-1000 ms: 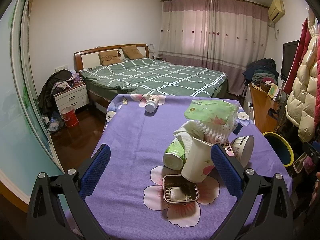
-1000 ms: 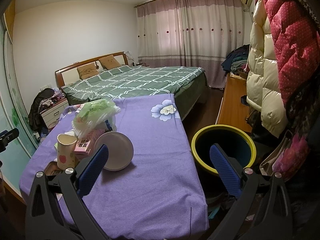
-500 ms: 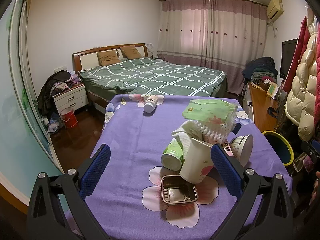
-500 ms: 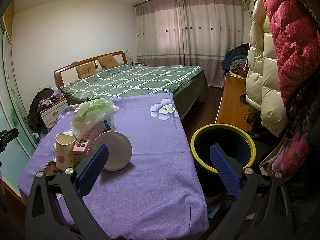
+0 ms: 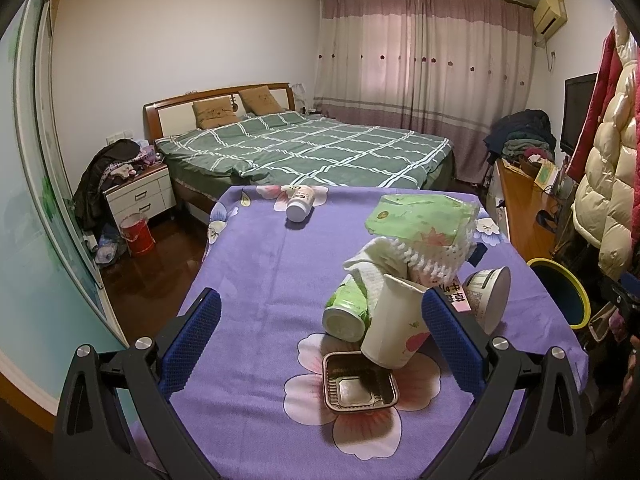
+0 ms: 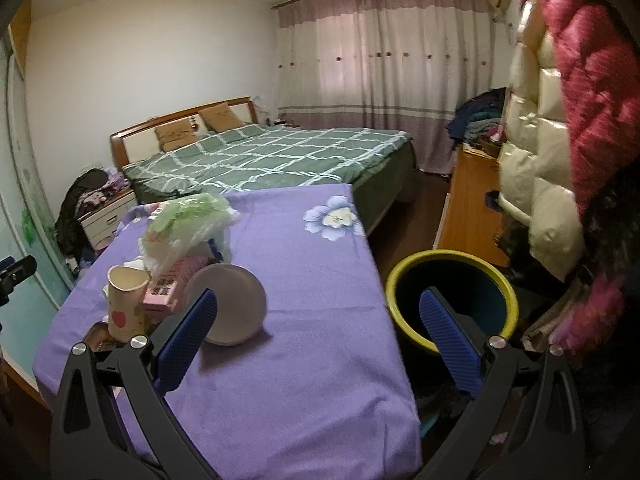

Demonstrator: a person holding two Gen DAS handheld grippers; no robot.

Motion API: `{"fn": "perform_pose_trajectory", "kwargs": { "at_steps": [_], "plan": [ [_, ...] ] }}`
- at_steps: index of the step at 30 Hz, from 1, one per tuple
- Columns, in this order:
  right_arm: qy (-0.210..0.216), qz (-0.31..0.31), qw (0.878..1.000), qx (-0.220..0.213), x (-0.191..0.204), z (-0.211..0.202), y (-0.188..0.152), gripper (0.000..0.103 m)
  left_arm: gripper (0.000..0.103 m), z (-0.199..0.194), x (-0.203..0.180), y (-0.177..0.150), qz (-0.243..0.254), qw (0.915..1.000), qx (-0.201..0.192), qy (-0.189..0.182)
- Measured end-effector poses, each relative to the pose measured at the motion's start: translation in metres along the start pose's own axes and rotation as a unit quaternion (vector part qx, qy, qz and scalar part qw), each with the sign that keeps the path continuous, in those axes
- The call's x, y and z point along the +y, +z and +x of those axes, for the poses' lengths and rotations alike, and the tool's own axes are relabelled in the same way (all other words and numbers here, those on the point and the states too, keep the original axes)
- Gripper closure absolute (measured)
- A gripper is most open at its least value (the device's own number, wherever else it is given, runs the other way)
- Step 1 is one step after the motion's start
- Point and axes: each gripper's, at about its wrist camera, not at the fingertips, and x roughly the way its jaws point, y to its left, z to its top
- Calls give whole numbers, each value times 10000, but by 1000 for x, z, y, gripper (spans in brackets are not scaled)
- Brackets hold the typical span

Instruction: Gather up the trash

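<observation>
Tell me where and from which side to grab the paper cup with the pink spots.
Pinch the paper cup across its upper wall just under the open rim, coming from above with the left gripper. It leans tilted against the green-labelled can, base by the foil tray.

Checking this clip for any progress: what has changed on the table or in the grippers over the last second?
Almost nothing. Both cameras drifted slightly; the left gripper and right gripper stay open and empty. The paper cup, foil tray, green bag, lying bottle and bin sit where they were. Nothing was grasped or released.
</observation>
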Motion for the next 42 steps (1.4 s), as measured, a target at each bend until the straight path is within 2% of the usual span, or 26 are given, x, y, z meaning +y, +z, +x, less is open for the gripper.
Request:
{"fn": "perform_pose_trajectory", "kwargs": {
  "at_steps": [4, 11, 17, 20, 25, 28, 32, 36, 40, 42],
  "plan": [
    [186, -167, 9997, 28, 16, 22, 18, 6, 4, 8, 4, 0, 12, 10000, 54, 10],
    [835, -352, 9959, 71, 54, 65, 48, 6, 4, 27, 15, 7, -19, 9998, 191, 83],
    [1010, -521, 9932, 259, 85, 108, 71, 6, 4, 48, 18, 13, 17, 9995, 271, 142],
    [1081, -576, 9911, 516, 99, 140, 80, 9, 4, 58, 22, 15, 12, 9994, 325, 128],
    [1070, -640, 9887, 830, 114, 175, 80, 27, 4, 71, 18, 14, 39, 9991, 403, 127],
    [1097, -682, 9875, 900, 118, 181, 78, 38, 4, 79, 19, 15, 51, 9990, 433, 119],
    [1219, -686, 9853, 981, 118, 182, 74, 47, 4, 89, 22, 16, 33, 9988, 469, 103],
    [1302, -653, 9842, 1007, 115, 183, 73, 65, 4, 95, 21, 14, 26, 9987, 511, 74],
    [1347, -651, 9841, 956, 115, 178, 74, 94, 4, 96, 19, 12, 38, 9986, 516, 65],
    [1352, -650, 9850, 856, 115, 173, 77, 99, 4, 96, 18, 12, 32, 9987, 501, 64]
  ]
}}
